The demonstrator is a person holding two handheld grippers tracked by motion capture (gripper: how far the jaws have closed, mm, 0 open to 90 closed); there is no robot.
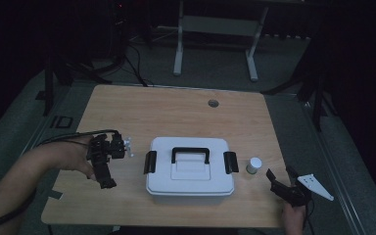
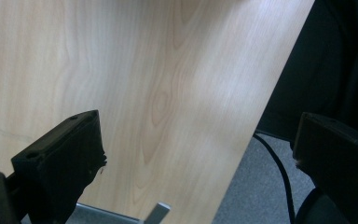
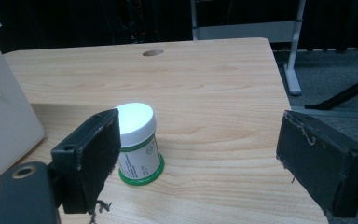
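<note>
Wooden table (image 1: 176, 110), light grain, with a round cable hole (image 1: 213, 103) near its far edge. White storage box (image 1: 190, 166), lid closed, black carry handle (image 1: 190, 154) lying on top, one black latch (image 1: 150, 162) at its left end and one (image 1: 230, 162) at its right; it stands at the middle of the near half of the table. Small jar (image 1: 253, 165), white cap, green base ring, printed label, upright on the table just right of the box and apart from it; in the right gripper view the jar (image 3: 137, 144) stands ahead of the jaws, partly behind the left-hand one, untouched. Right gripper (image 1: 280, 182), held at the near right corner of the table, jaws spread wide with nothing between them. Left gripper (image 1: 105, 169), held left of the box above bare tabletop, jaws likewise wide apart and empty; its view looks down on wood grain, the table edge and grey floor (image 2: 256, 196).
</note>
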